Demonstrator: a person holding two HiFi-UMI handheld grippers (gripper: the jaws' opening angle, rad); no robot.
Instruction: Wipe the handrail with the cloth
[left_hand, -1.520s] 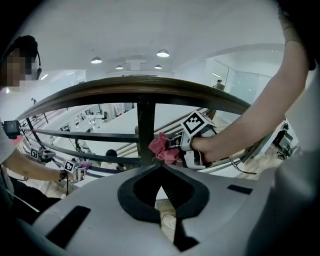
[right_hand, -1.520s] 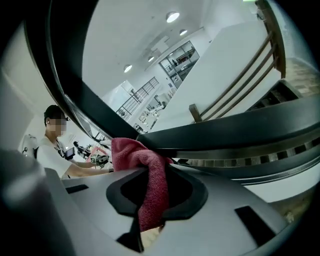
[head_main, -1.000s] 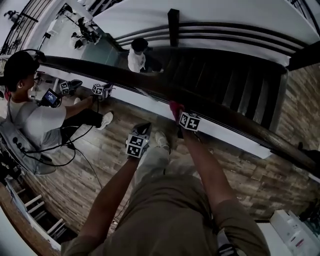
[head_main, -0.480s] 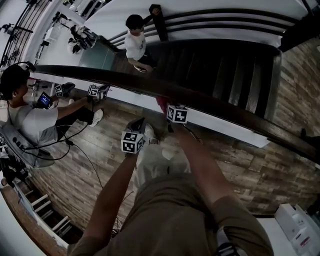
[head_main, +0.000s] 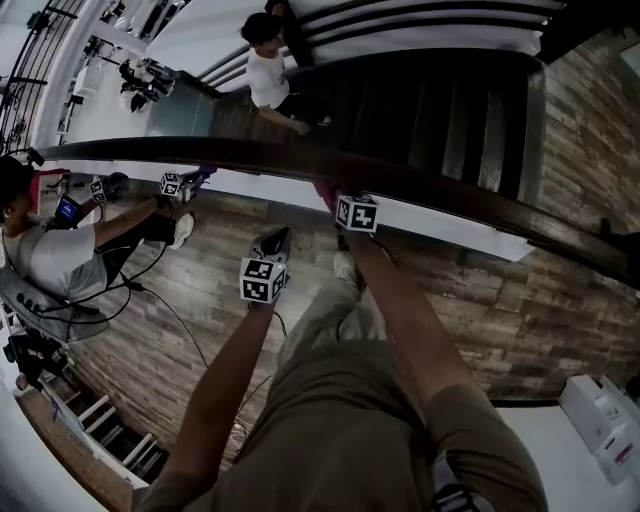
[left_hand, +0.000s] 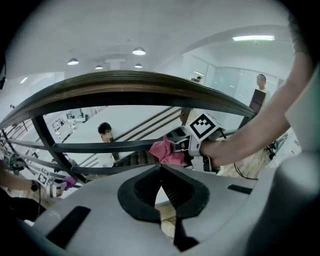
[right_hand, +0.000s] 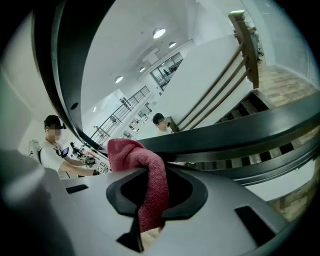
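1. Cloth, red and towel-textured, is pinched between the jaws of my right gripper. A fold bunches up above the jaws and a tail hangs down through them.
2. On the head view I see that gripper raised to the near edge of the dark wooden handrail, with the cloth right at the rail. I can't tell how firmly it presses.
3. My left gripper has its jaws brought together with nothing between them. It is held lower, apart from the rail, over the plank floor.
4. Its camera looks up at the rail from below.
5. A seated person at the left holds two more marker-cubed grippers, and another person stands on the staircase beyond the rail.
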